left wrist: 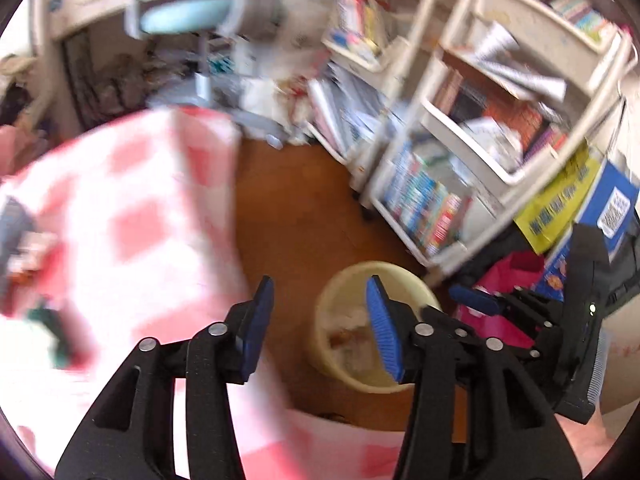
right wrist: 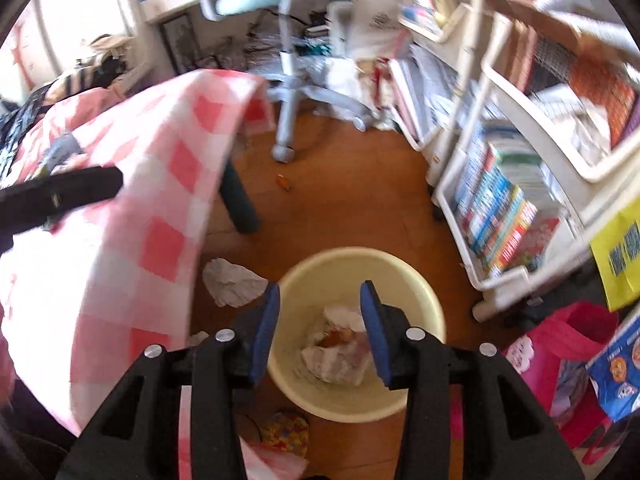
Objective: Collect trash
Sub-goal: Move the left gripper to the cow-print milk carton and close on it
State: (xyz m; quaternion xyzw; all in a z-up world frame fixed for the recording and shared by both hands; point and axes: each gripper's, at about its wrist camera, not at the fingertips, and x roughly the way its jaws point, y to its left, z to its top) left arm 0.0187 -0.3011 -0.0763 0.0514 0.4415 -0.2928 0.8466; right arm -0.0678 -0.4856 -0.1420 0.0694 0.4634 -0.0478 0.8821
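left claw (left wrist: 320, 320) spread, empty | right claw (right wrist: 320, 320) spread, empty | bin (right wrist: 308, 276) contents part-hidden | left view blurred

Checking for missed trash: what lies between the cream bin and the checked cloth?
A crumpled white paper on the wood floor, seen in the right wrist view.

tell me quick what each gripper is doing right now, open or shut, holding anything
Left gripper: jaws open, nothing between them.
Right gripper: jaws open and empty, above the yellow bin.
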